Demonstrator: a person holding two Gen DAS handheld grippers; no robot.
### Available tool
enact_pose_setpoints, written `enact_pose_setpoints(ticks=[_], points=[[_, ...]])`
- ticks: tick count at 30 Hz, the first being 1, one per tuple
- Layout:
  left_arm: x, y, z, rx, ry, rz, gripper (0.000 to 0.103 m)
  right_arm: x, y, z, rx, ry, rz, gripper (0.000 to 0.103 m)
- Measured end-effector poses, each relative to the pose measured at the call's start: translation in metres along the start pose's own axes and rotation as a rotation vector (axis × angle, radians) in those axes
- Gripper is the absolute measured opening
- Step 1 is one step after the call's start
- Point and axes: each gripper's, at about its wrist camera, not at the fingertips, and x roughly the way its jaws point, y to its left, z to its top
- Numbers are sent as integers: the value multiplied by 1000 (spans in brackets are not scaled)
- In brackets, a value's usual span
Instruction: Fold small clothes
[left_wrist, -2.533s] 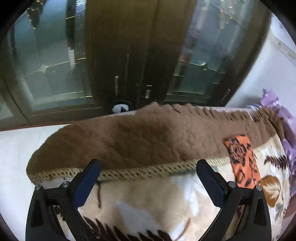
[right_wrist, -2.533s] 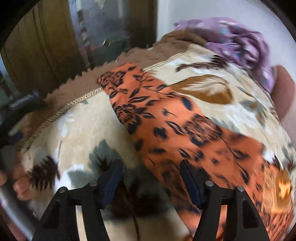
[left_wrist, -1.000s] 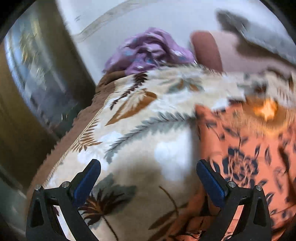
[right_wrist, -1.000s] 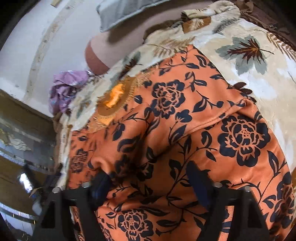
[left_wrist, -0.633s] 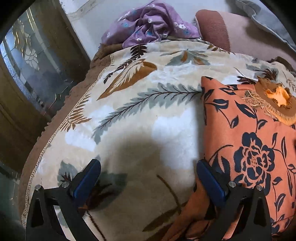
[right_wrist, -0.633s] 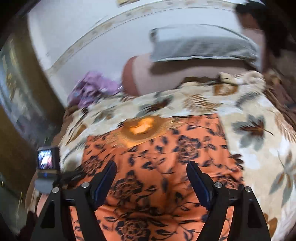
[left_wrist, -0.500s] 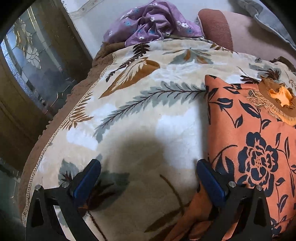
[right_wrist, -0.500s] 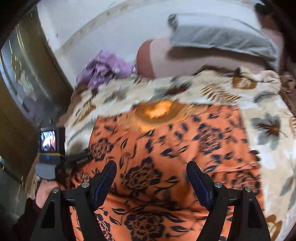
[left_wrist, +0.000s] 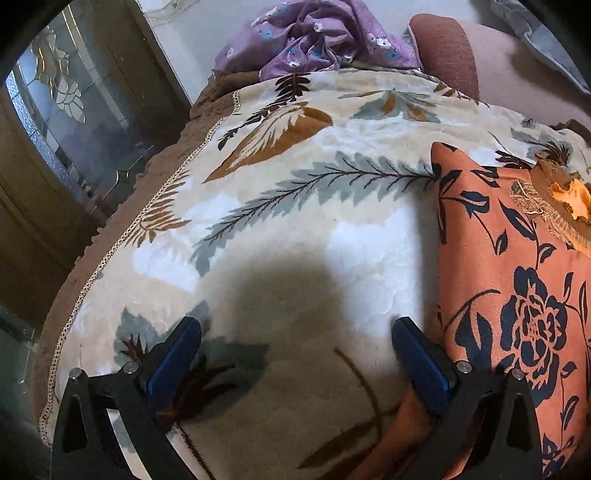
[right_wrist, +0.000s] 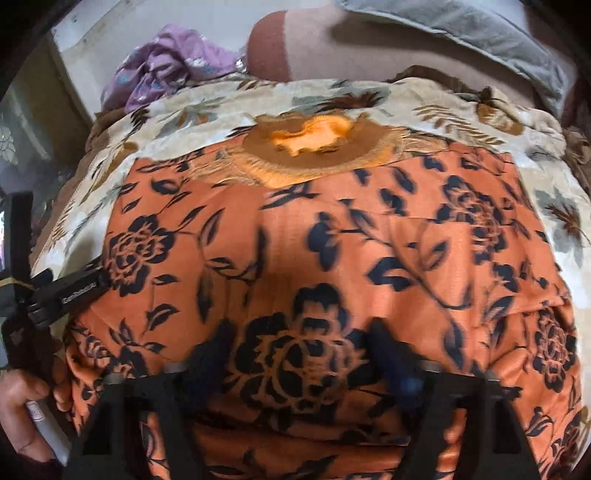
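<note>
Flanking orange garment (left_wrist: 517, 280) edge, left gripper (left_wrist: 295, 354) agape

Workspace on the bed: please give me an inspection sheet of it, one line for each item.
Surface: leaf-print blanket with a brown border, covering the bed.
Job's things: orange floral garment spread flat, neckline towards the pillows.
Clutter: crumpled purple cloth at the far corner.
Grippers: left gripper open, over the blanket beside the garment's edge; right gripper open, over the garment, blurred.
Cables: nothing seen.
Surroundings: brown bolster, grey pillow, glass-panelled door.
</note>
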Motion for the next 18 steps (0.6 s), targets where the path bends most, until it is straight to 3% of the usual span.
enact_pose_setpoints(ticks=[3, 5, 8, 13, 15, 17, 18], points=[[-1, 0, 0, 0, -2, 0, 103, -13, -28, 2, 50, 17, 56, 16], [-2, 0, -1, 3, -7, 7, 103, -19, -38, 6, 58, 12, 52, 5], [-4, -1, 1, 4, -17, 12, 103, -41, -71, 9, 97, -34, 5, 4], [-13, -1, 6, -6, -52, -7, 103, -63, -134, 9, 292, -45, 70, 8], [-19, 0, 8, -14, -77, -17, 103, -66, -129, 11, 311, -38, 126, 8], [-24, -4, 8, 0, -104, -20, 103, -66, -105, 16, 249, -41, 135, 9], [-26, -6, 7, 9, -109, -27, 103, -62, -88, 18, 208, -32, 141, 17]])
